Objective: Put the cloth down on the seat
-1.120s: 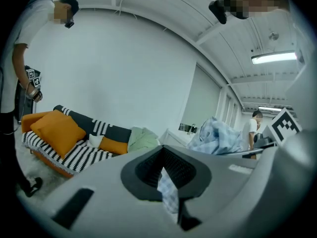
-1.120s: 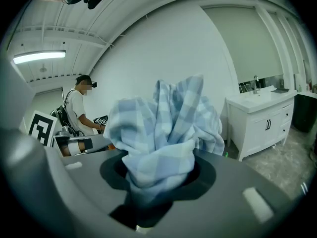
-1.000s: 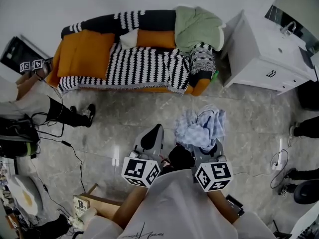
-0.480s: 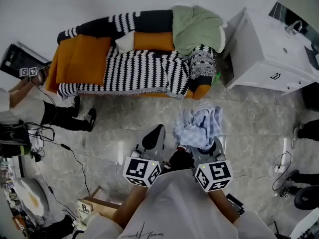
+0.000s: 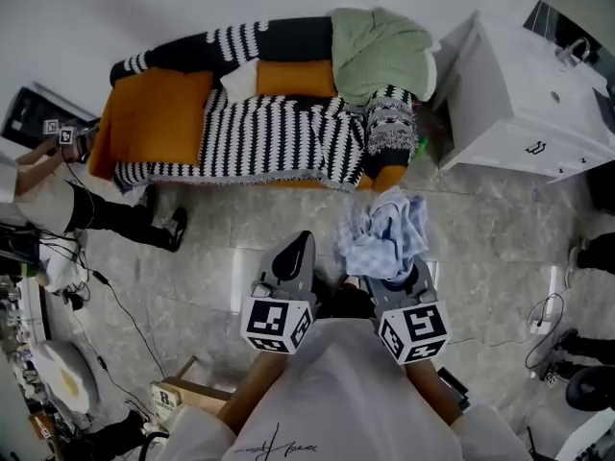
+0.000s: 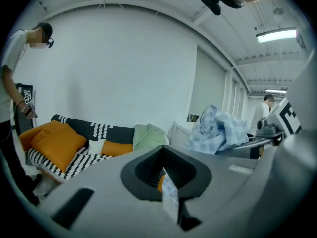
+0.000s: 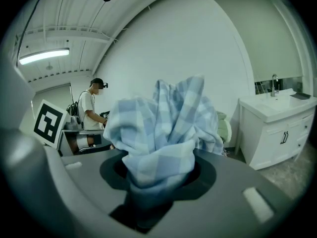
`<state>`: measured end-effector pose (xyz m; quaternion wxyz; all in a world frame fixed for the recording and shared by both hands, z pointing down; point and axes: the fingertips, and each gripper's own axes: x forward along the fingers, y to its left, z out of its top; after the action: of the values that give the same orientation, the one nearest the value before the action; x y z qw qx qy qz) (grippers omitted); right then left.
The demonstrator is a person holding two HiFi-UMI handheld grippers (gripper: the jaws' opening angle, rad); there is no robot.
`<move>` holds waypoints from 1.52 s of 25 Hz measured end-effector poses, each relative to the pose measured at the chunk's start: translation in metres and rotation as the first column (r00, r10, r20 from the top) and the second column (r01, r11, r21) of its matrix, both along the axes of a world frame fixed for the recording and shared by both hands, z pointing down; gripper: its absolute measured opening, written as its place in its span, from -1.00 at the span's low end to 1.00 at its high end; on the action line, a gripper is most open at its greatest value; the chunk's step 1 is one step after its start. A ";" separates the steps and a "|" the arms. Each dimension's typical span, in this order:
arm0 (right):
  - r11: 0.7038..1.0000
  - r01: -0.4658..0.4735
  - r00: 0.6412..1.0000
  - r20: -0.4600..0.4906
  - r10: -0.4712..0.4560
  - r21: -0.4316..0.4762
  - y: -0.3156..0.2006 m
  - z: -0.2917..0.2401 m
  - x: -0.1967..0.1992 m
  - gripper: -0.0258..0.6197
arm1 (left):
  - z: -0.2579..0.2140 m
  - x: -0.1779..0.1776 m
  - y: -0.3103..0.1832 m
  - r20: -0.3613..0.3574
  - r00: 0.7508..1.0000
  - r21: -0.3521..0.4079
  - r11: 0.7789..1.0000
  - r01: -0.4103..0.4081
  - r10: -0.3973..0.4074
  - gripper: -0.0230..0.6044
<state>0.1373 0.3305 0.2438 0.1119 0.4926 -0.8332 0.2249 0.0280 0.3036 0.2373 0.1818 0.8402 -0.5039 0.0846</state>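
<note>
Pale-blue checked cloth (image 5: 384,236) bunched in the right hand-held gripper (image 5: 395,273), clenched on it — the left hand-held gripper (image 5: 291,259) seems to pinch a thin corner. The orange sofa seat under a striped throw (image 5: 274,137) lies straight ahead, well apart.

The cloth (image 5: 386,233) is thin, soft checked fabric, all crumpled, in the smooth, dull grey plastic of the right gripper (image 7: 157,185). The sofa (image 5: 154,123) is plain orange fabric with a bumpy knitted striped blanket (image 5: 279,133) over it and a fuzzy green blanket (image 5: 380,51) on its right end. Beside the sofa stands a smooth white cabinet (image 5: 509,104), and the floor (image 5: 211,243) in front of the sofa looks like shiny stone.
</note>
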 end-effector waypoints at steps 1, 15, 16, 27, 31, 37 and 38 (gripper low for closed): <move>1.000 0.002 1.000 0.002 -0.002 -0.002 -0.002 0.000 0.001 -0.35 | 0.000 0.003 -0.002 -0.008 1.000 -0.005 1.000 -0.015 0.015 -0.91; 0.999 0.023 1.000 0.001 -0.023 -0.034 -0.063 0.009 -0.012 -0.34 | 0.023 0.015 -0.056 -0.063 0.987 -0.096 0.984 -0.151 0.146 -0.91; 0.999 0.025 1.000 0.001 -0.025 -0.034 -0.069 0.010 -0.015 -0.34 | 0.021 0.011 -0.064 -0.061 0.988 -0.090 0.985 -0.147 0.142 -0.91; 0.999 -0.020 1.000 0.003 0.020 -0.047 -0.145 0.012 -0.051 -0.34 | 0.030 -0.020 -0.144 -0.061 0.979 -0.117 0.973 -0.199 0.193 -0.91; 0.997 -0.051 0.999 0.001 0.051 -0.053 -0.166 0.014 -0.060 -0.34 | 0.029 -0.032 -0.171 -0.050 0.977 -0.100 0.972 -0.213 0.209 -0.91; 0.995 -0.093 0.996 -0.002 0.093 -0.048 -0.202 0.010 -0.084 -0.34 | 0.022 -0.069 -0.211 -0.046 0.981 -0.058 0.980 -0.192 0.190 -0.91; 0.994 -0.102 0.995 -0.006 0.102 -0.048 -0.207 0.010 -0.089 -0.34 | 0.021 -0.077 -0.217 -0.042 0.983 -0.049 0.982 -0.183 0.181 -0.91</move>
<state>0.0480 0.1240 0.2541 0.1136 0.5322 -0.8010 0.2494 -0.0493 0.0866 0.2584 0.2049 0.8791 -0.4189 0.0984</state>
